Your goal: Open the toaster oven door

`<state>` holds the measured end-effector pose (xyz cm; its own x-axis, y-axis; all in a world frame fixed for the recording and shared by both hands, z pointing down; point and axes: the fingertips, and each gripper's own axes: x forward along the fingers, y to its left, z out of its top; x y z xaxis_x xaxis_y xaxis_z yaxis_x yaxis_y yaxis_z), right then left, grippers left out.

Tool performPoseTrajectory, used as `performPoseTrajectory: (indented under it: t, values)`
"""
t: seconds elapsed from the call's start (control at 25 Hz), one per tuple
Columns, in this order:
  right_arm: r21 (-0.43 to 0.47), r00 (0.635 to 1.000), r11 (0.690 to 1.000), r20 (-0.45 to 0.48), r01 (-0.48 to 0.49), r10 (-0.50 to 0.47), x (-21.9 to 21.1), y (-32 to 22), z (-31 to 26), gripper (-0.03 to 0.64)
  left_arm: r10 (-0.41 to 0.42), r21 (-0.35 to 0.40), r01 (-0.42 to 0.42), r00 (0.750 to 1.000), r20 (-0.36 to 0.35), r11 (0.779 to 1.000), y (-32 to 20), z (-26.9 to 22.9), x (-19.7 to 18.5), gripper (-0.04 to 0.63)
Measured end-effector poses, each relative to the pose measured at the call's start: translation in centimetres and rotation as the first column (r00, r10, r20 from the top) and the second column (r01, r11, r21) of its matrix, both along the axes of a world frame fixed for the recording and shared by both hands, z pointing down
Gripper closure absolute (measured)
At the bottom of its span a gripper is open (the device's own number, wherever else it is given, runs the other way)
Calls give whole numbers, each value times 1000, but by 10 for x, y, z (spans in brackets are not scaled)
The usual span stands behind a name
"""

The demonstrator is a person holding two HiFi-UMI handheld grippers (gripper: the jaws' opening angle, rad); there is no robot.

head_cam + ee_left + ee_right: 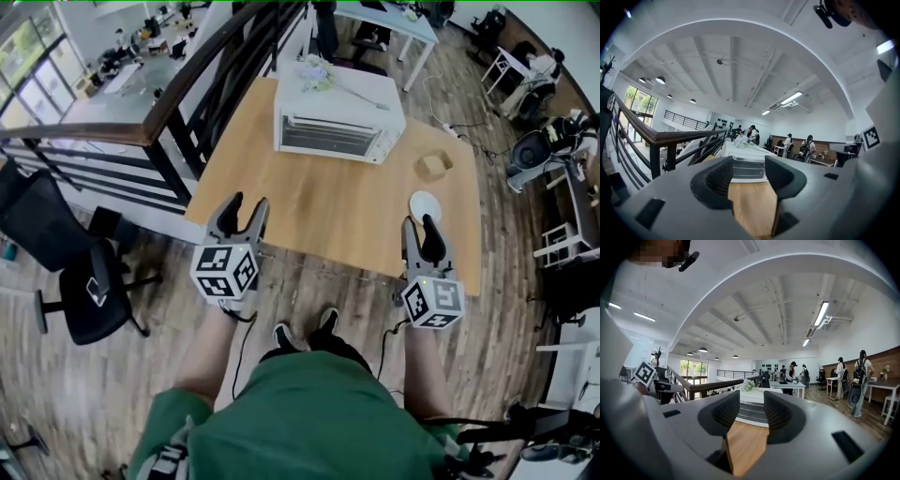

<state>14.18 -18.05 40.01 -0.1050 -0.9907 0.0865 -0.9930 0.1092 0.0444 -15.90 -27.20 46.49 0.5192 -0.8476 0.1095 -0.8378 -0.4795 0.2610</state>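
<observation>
Green top, black shoes; grey left claw, right claw; black-white marker cubes.

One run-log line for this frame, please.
phase: pre-approach | white toaster oven: door shut, far end of wooden table | left gripper: open, empty | right gripper: open, empty

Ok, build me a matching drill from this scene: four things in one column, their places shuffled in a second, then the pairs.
1 toaster oven
2 white dish
3 flowers
4 black office chair

A on the floor, left of the table
B table's far end
C atop the toaster oven
D table's near right part

Pairs: 1-B, 2-D, 3-C, 4-A
</observation>
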Motion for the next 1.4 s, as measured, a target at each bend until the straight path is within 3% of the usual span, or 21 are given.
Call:
performPoseTrajectory:
  t: [0.48,0.76,1.16,1.4]
  values:
    - [-9,990,999,135,32,-30,35,-97,27,454,-35,-51,36,999,20,998,-71,5,11,387]
    - [-13,992,998,114,61,-59,65,-168,33,454,-45,-61,49,997,70,997,-140,10,49,387]
    - [-112,973,989,219,99,-72,98,-255,79,454,-51,-104,63,992,115,993,-228,36,94,387]
    - [-189,957,972,279,137,-80,102,-300,110,454,-71,-211,86,994,79,974,-272,68,104,387]
